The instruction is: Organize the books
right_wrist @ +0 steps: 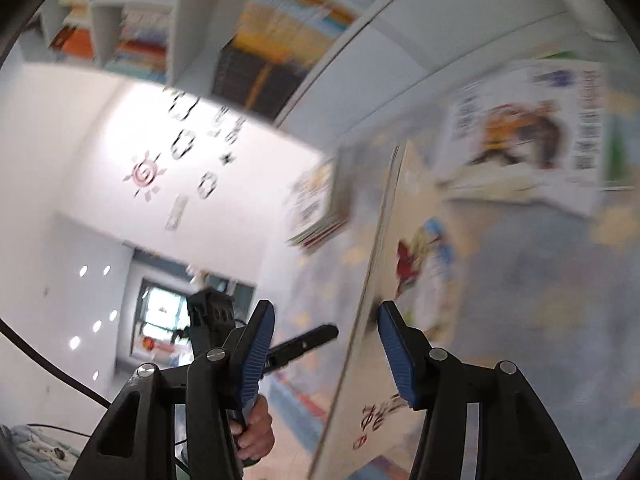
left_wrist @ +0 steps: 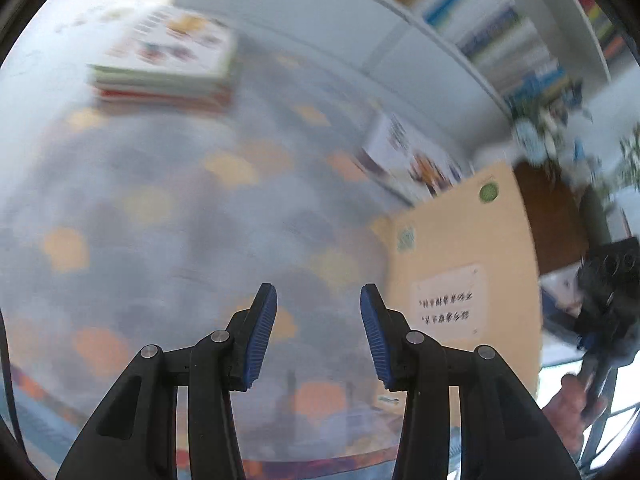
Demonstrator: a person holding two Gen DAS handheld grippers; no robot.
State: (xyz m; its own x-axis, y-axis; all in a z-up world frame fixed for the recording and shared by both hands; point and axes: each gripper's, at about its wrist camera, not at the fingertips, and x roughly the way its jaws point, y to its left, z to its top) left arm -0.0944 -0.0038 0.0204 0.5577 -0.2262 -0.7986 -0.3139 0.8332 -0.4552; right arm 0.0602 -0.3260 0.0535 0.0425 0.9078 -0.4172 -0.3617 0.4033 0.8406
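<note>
Tan book (right_wrist: 400, 280) | between right claw (right_wrist: 326, 354) pads | left view: back cover only

Pale blue mat (left_wrist: 168, 208) dotted orange and yellow; cream-yellow book (left_wrist: 460, 264) with green stickers.

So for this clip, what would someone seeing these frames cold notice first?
Probably the large cream picture book standing on edge between the right gripper's blue pads, which do not seem to press on it. Next, the stack of books on the patterned mat, ahead of the empty left gripper. Behind, blurred shelves are packed with colourful spines.
</note>
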